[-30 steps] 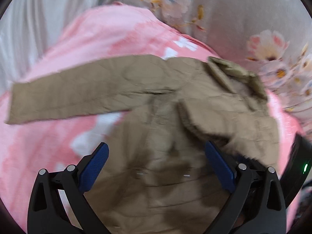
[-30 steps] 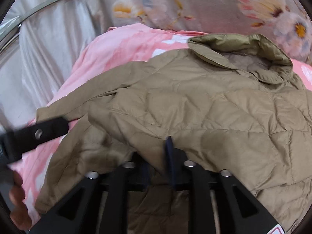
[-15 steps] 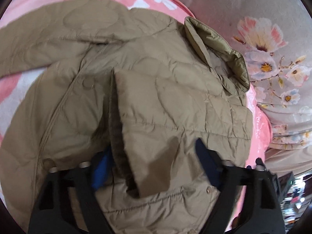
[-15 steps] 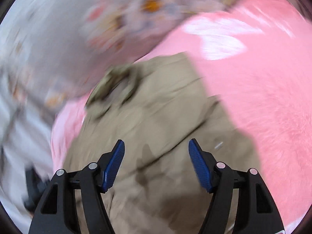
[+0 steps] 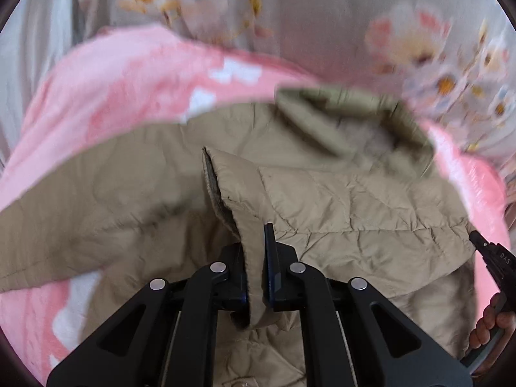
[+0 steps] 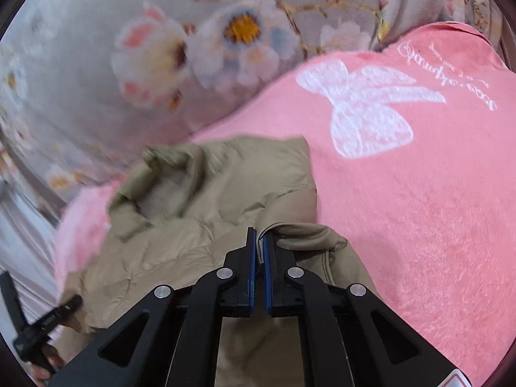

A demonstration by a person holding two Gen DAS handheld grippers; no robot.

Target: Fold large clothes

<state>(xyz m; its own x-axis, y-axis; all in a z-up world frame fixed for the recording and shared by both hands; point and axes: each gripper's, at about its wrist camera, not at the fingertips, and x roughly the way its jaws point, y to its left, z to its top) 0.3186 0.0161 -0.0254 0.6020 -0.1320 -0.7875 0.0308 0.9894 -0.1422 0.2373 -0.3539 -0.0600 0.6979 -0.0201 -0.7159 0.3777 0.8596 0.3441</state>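
Note:
A tan quilted jacket (image 5: 354, 206) lies on a pink blanket (image 5: 122, 80), collar at the far side. My left gripper (image 5: 256, 258) is shut on the cuff end of the folded-over sleeve (image 5: 245, 193) and holds it over the jacket's body. In the right wrist view the jacket (image 6: 200, 225) lies left of centre. My right gripper (image 6: 259, 242) is shut on a fold of the jacket's edge (image 6: 303, 235) by the shoulder. The other gripper shows at the right edge of the left wrist view (image 5: 493, 258) and at the lower left of the right wrist view (image 6: 48, 325).
The pink blanket (image 6: 419, 193) with a white bow print (image 6: 364, 106) covers the bed. Grey floral bedding (image 6: 161, 48) lies beyond the jacket's collar. A pale curtain (image 5: 32, 32) hangs at the far left.
Both grippers were open half a second ago and are now shut on the jacket. The left one closed on the sleeve cuff and the view has pulled back.

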